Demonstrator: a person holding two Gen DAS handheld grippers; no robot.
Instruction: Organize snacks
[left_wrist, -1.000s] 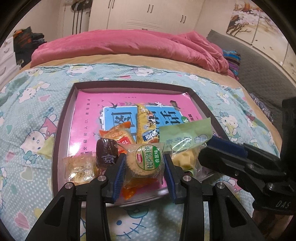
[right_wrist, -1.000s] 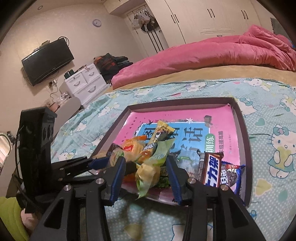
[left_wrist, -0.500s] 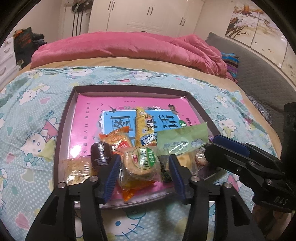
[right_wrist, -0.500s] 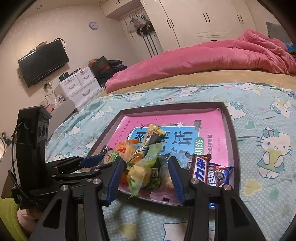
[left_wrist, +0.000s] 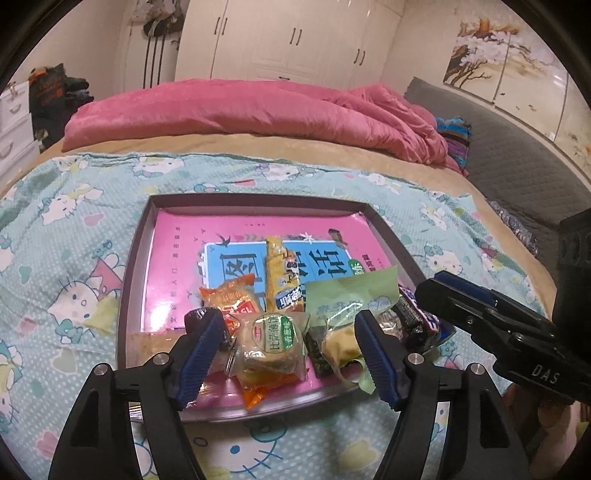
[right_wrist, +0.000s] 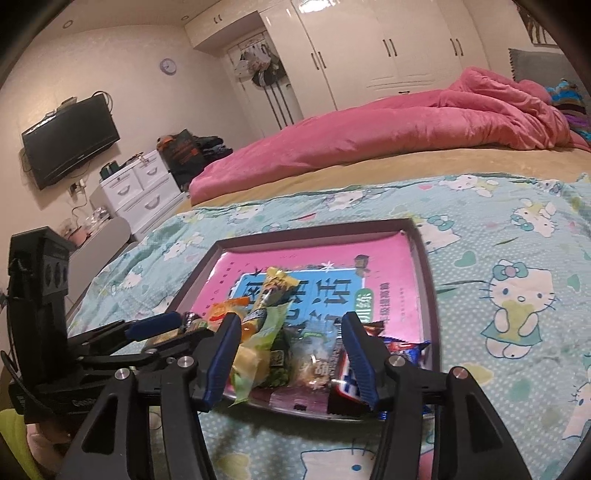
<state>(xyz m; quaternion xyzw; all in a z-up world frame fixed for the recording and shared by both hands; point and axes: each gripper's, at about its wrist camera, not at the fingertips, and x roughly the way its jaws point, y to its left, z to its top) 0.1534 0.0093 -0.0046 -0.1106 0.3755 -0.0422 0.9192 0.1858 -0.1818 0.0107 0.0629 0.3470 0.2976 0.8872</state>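
From the left wrist camera, the left tongs (left_wrist: 284, 354) stand wide apart, having just been opening, and they grip nothing: the round green-labelled cake packet (left_wrist: 271, 341) lies between the blue pads with clear space on each side. It rests in the tray (left_wrist: 127, 295) on the bed, at the tray's near edge, atop an orange wrapper. Crowded around it are an orange snack packet (left_wrist: 231, 299), a tall yellow packet (left_wrist: 282, 277), a pale green pouch (left_wrist: 351, 299) over something yellow, and a dark chocolate bar (left_wrist: 417, 317) toward the near right corner; a pink book (left_wrist: 177, 258) lines the tray floor. The right tongs (left_wrist: 461, 299) reach in from the right. From the right wrist camera, the right tongs (right_wrist: 290, 354) have also just been opening and stand part open, empty, with the green pouch (right_wrist: 266, 332), a clear packet (right_wrist: 314, 354) and the chocolate bar (right_wrist: 351, 373) lying loose between or against the pads; the right pad may touch the bar, though I cannot tell for sure. The left tongs (right_wrist: 155, 325) sit just beside, at the near left corner. The risk, as I judge it, is that the heap sits hard against the near rim (right_wrist: 295, 406) on a soft bed: a pad snagging a wrapper as it pulls back could drag packets over the rim, and the two tongs are close enough to knock together.
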